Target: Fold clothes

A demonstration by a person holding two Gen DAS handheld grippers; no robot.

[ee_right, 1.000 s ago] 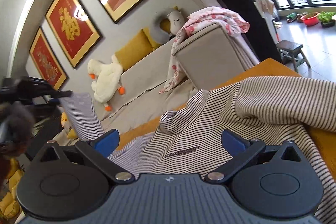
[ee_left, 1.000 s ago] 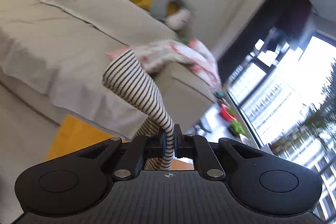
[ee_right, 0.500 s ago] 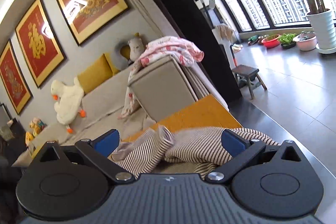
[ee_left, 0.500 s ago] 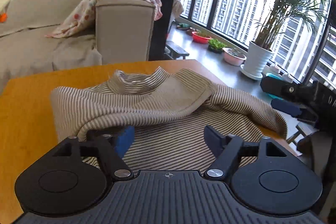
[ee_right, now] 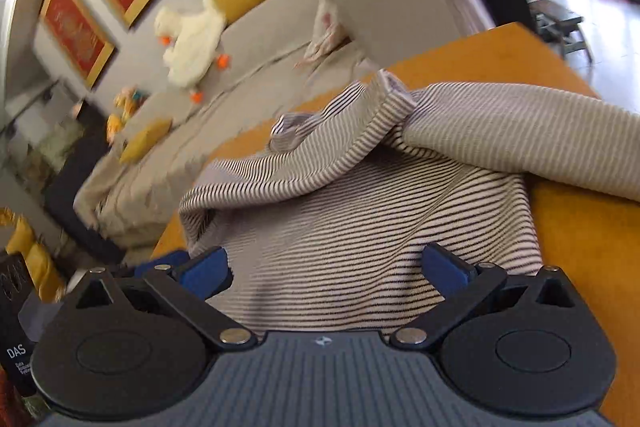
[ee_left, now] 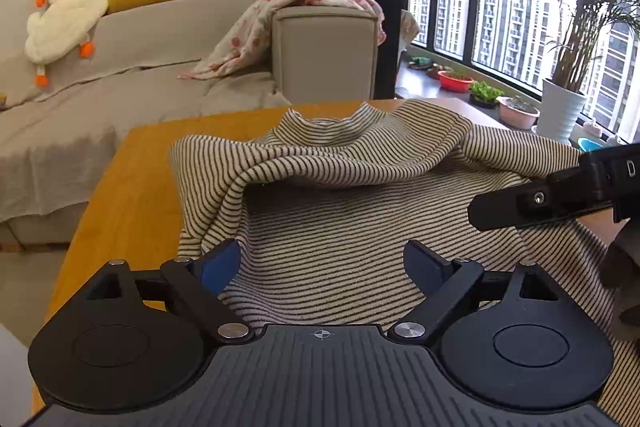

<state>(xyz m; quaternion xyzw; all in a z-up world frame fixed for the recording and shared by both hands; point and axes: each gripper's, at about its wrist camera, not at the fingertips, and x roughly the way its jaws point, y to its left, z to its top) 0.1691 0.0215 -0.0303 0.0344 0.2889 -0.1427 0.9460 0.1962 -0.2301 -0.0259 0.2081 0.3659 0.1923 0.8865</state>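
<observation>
A black-and-cream striped sweater [ee_left: 344, 195] lies on the orange wooden table [ee_left: 132, 179], collar at the far side, with both sleeves folded across its body. It also shows in the right wrist view [ee_right: 360, 211]. My left gripper [ee_left: 322, 263] is open and empty, just above the sweater's near hem. My right gripper [ee_right: 324, 269] is open and empty over the sweater's lower body. One of its fingers [ee_left: 532, 201] reaches in from the right in the left wrist view.
A grey sofa [ee_left: 160, 79] stands behind the table with a white plush duck [ee_left: 60, 23], yellow cushions and a pink floral blanket [ee_left: 280, 15] on its arm. Windows, potted plants [ee_left: 560, 107] and a small stool [ee_right: 560, 23] lie to the right.
My left gripper let go of the striped sleeve it held up and dropped to the sweater's hem, now open. The sleeve now lies across the body. My right gripper swung back over the sweater.
</observation>
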